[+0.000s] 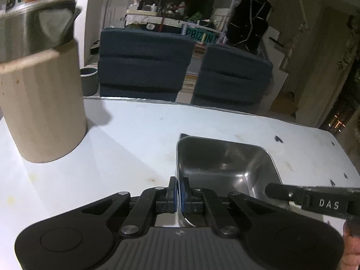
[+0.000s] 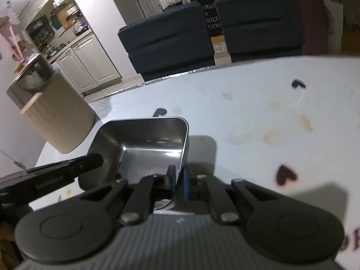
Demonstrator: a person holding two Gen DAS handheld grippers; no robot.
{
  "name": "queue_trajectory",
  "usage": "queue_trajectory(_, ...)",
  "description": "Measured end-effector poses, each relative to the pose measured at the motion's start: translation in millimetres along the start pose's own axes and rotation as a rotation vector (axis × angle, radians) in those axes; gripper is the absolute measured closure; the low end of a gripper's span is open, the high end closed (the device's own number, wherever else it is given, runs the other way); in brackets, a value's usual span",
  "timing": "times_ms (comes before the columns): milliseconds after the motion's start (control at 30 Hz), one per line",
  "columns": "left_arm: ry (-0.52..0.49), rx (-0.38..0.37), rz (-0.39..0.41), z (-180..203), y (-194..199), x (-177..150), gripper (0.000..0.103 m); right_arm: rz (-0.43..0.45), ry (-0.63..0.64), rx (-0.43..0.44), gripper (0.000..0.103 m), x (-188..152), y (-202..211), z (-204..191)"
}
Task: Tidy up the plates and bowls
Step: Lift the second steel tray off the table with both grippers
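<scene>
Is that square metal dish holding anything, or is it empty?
Empty. The square metal dish shows only its bare, shiny bottom in both views; the left gripper and right gripper pinch its rim.

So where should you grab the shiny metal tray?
By its thin upright side walls, coming from above. The metal tray is open-topped with straight rims, so fingers can slip one inside and one outside. The left gripper pinches its left wall this way, and the right gripper the right wall.
</scene>
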State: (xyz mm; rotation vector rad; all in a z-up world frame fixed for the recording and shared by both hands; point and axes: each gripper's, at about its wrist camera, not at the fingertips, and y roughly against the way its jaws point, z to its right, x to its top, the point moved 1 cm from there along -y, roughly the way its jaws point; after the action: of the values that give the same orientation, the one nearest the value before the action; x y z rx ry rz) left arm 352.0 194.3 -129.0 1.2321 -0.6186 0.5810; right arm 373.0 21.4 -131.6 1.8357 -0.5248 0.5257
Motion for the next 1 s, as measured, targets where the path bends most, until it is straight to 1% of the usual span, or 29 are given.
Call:
queue_trajectory(100, -0.002, -0.008, 0.012, 13, 12, 2, 0.098, 0.018, 0.021, -0.003, 0.095, 1, 15, 2)
queue_trajectory(233, -0.041, -0.013, 0.03, 36, 31, 2, 0.097, 0.049, 0.034, -0.006, 0.095, 1, 38, 9)
queue_trajectory(500, -0.06, -0.056, 0.056, 74, 67, -7, 0.095, 0.077, 0.04, 0.012, 0.096, -2, 86, 31)
queue_trajectory(733, -0.071, -0.107, 0.056, 106, 93, -23, 0.093, 0.085, 0.029, 0.048, 0.095, -9, 124, 50)
queue_trajectory(833, -0.084, -0.115, 0.056, 121, 102, -31, 0.093, 0.069, 0.016, 0.049, 0.095, -15, 134, 59)
queue_trajectory(1000, -0.087, -0.143, 0.055, 141, 114, -44, 0.092, 0.078, 0.034, 0.05, 0.095, -28, 153, 71)
